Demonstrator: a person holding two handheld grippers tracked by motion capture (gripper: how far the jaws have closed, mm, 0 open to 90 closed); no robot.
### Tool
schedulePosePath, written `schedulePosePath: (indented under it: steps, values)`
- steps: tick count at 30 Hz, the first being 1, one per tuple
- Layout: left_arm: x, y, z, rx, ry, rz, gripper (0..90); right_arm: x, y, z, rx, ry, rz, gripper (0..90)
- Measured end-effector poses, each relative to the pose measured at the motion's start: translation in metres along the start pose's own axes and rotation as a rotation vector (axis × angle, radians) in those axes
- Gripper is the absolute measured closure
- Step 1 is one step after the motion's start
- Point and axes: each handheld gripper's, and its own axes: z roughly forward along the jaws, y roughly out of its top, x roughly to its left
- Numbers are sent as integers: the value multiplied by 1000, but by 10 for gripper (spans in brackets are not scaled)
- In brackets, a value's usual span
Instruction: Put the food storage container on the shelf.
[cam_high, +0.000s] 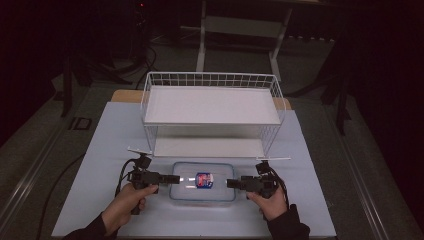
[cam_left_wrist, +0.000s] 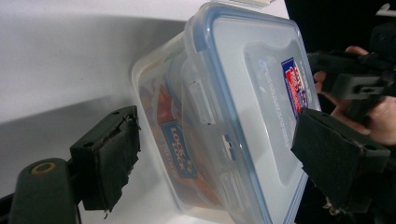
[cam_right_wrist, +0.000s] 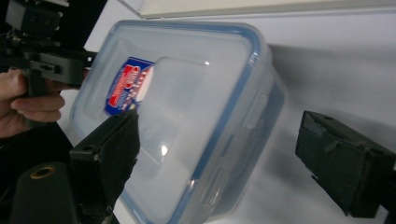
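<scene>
A clear plastic food container (cam_high: 202, 187), closed by a blue-rimmed snap-lock lid with a red and blue label (cam_high: 203, 180), is seen lying flat on the white-covered bench (cam_high: 100, 150), just in front of a white wire shelf rack (cam_high: 212, 112). It is flanked by both tools, one at each short end.

The left tool (cam_high: 172, 178) is held level at the container's left end. In the left gripper view its jaws are seen astride that end, one below by the wall and one above the lid, with a gap left on both sides; nothing is pressed, so this tool is released. The right tool (cam_high: 231, 183) is set the same way at the opposite end. In the right gripper view one jaw is seen over the lid and the other well clear of the side wall, so it too is released and nothing is grasped.

Several risks can be judged from here. The lid is smooth and glossy, so a pad closed on it could slide off. If one side latch (cam_left_wrist: 201, 100) were caught by a jaw, it could be sprung open and the lid loosened. If the two tools were closed or raised unevenly, the container could be tilted, its contents shifted, or it could be pushed across the bench towards the rack.
</scene>
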Motion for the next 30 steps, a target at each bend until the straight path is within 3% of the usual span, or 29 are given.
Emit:
schedulePosePath:
  steps: [4, 8, 12, 14, 18, 30]
  values:
    - [4, 0, 3, 7, -15, -36, 211, -6, 0, 3, 15, 19, 59, 221]
    - [8, -2, 6, 29, -86, -78, 302, -9, -1, 7, 51, 40, 96, 273]
    - [10, -3, 6, 23, -99, -78, 323, -10, -1, 9, 74, 97, 140, 366]
    - [10, -4, 4, 20, -103, -77, 343, -8, -1, 10, 86, 99, 141, 359]
    - [3, -4, -3, 4, -69, -32, 478, -8, -1, 10, 86, 96, 153, 363]
    - [-12, -11, -7, -3, -14, -14, 487, 5, -6, 7, 57, 48, 103, 359]
